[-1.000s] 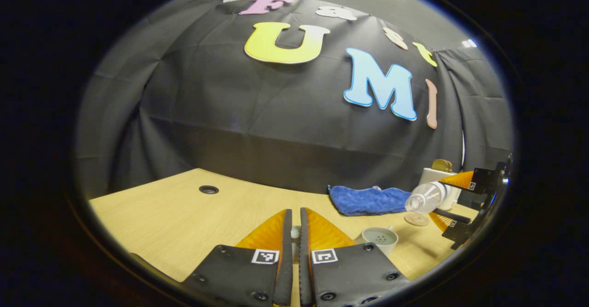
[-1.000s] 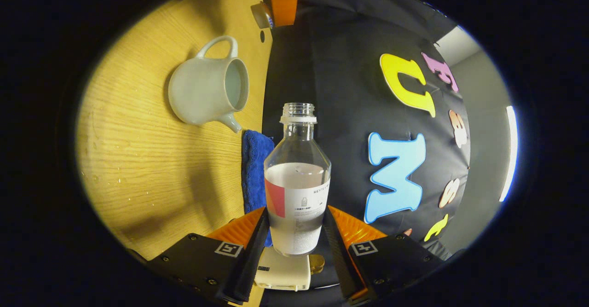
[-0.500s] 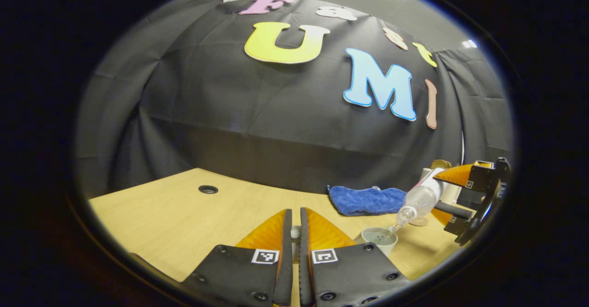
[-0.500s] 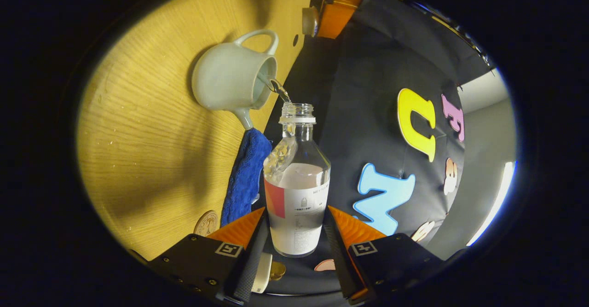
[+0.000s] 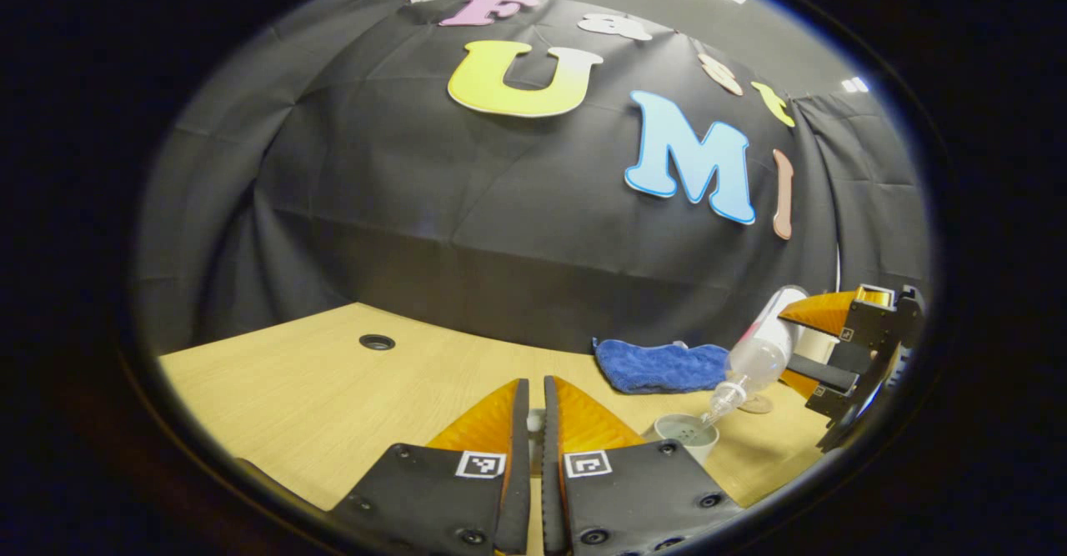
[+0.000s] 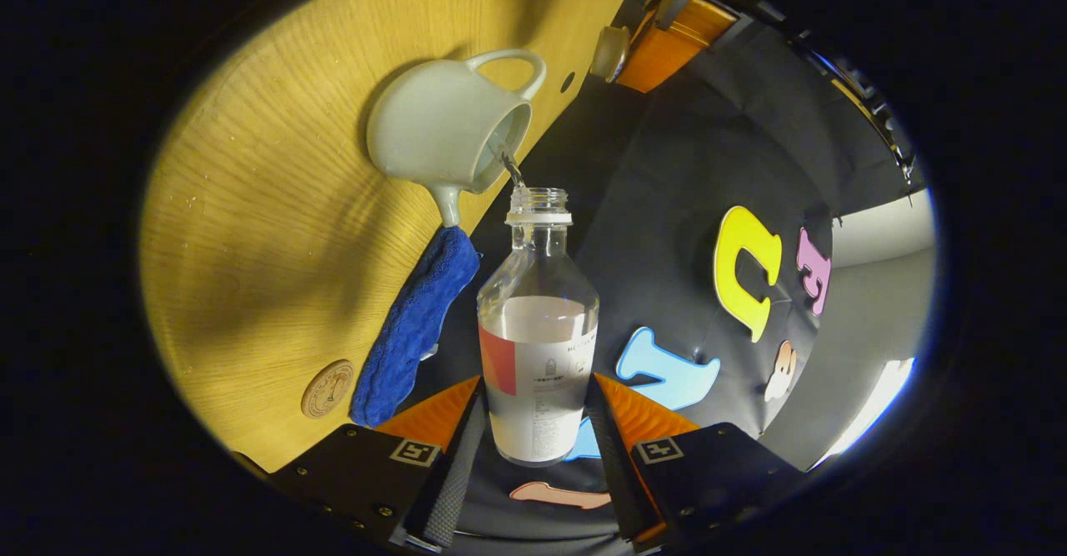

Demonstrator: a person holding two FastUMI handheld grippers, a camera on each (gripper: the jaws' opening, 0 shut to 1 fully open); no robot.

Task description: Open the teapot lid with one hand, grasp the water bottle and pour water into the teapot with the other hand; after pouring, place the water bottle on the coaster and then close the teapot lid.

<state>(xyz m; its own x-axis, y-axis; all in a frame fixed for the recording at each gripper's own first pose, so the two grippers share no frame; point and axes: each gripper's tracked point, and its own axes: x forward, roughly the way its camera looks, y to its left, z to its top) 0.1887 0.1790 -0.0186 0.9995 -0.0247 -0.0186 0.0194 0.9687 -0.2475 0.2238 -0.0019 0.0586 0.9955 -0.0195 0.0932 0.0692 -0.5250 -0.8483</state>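
- Right gripper: clamped on tilted water bottle, poured into open teapot.
- Left gripper: pinched teapot lid, raised above table.

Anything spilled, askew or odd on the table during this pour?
Nothing stands out. The clear plastic water bottle, held by the right gripper, sends its stream into the open pale ceramic teapot. The round wooden coaster lies bare beside the blue cloth.

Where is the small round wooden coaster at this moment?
In the right gripper view, the small round wooden coaster lies bare on the wooden table, just beside one end of the blue cloth and well away from the white teapot.
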